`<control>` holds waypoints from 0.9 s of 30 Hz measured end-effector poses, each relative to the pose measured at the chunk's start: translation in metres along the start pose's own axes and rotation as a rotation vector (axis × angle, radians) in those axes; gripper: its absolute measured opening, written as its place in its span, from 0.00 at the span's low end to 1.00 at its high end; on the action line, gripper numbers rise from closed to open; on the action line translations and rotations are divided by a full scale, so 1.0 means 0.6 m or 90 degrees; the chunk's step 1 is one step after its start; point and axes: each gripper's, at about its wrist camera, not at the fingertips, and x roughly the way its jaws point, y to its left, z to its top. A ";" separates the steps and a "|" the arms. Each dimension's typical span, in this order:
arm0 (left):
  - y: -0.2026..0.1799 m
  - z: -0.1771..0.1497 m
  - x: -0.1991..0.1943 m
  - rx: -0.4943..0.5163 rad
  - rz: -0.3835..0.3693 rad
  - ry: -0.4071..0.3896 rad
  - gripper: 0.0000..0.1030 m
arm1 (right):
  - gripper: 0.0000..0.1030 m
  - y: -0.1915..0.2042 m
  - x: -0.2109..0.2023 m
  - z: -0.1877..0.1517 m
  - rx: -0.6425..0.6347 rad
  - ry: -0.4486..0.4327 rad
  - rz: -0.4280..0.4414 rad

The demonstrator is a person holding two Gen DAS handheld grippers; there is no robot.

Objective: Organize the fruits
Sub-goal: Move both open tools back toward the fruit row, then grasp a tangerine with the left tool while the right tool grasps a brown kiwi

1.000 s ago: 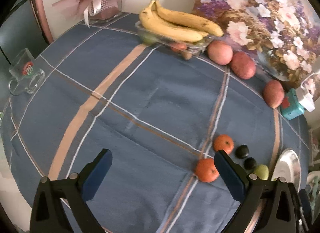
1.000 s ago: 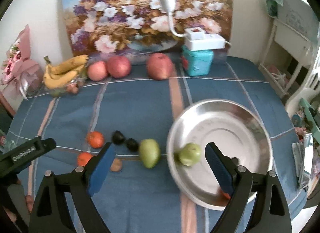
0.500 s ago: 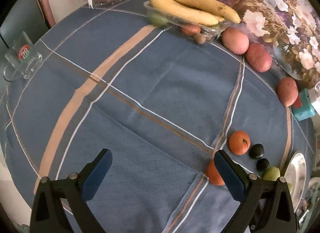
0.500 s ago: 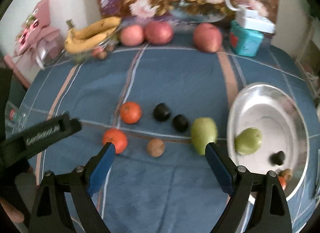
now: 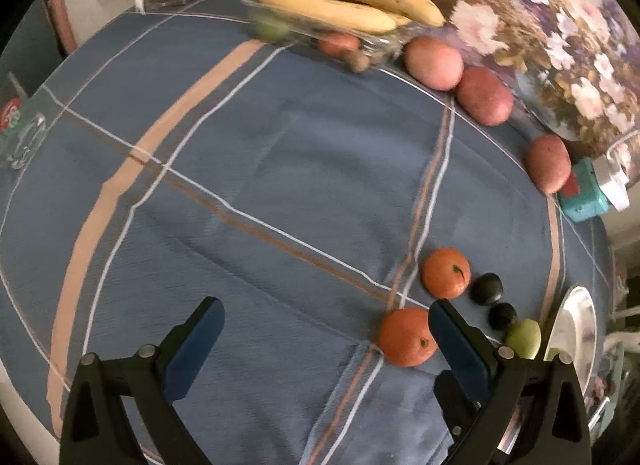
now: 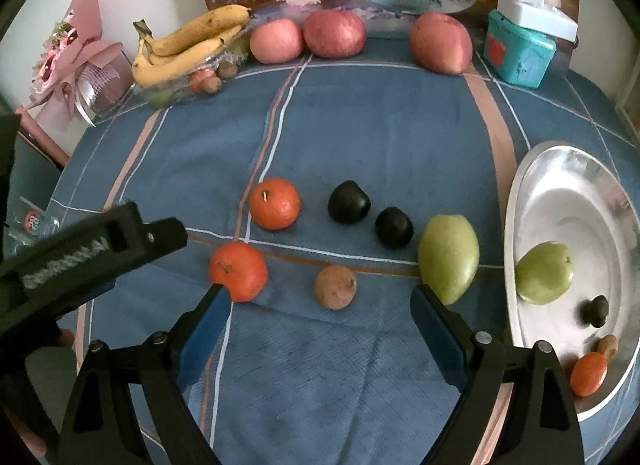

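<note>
Loose fruit lies on the blue cloth: two oranges (image 6: 275, 203) (image 6: 238, 270), two dark plums (image 6: 348, 201) (image 6: 394, 227), a brown fruit (image 6: 335, 286) and a green mango (image 6: 448, 257). The steel bowl (image 6: 568, 169) at the right holds a green fruit (image 6: 544, 272), a dark fruit, a brown one and an orange one. My right gripper (image 6: 322, 315) is open and empty, just short of the brown fruit. My left gripper (image 5: 326, 325) is open and empty, its right finger beside the near orange (image 5: 406, 336). The other orange (image 5: 446, 272), the plums and the mango (image 5: 523, 338) show at the right.
A clear tray with bananas (image 6: 188, 45) stands at the back left, three red apples (image 6: 335, 32) along the flower painting, a teal box (image 6: 518, 50) at the back right. A pink bouquet (image 6: 76, 65) and a glass mug (image 5: 20, 133) stand at the left edge.
My right gripper has swung left from the bowl and come closer to the loose fruit. My left gripper has moved forward and lower towards the oranges.
</note>
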 end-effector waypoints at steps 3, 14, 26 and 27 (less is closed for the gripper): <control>-0.015 -0.004 0.007 0.017 -0.011 0.010 1.00 | 0.89 -0.004 0.007 -0.001 0.009 0.005 0.000; -0.051 -0.017 0.033 0.043 -0.043 0.058 0.88 | 0.89 -0.012 0.028 -0.003 0.014 0.022 0.002; -0.035 -0.007 0.048 0.004 -0.090 0.091 0.73 | 0.89 -0.037 0.035 0.001 0.044 0.022 0.018; -0.035 -0.007 0.048 0.002 -0.091 0.092 0.71 | 0.88 -0.038 0.035 0.002 0.047 0.020 0.019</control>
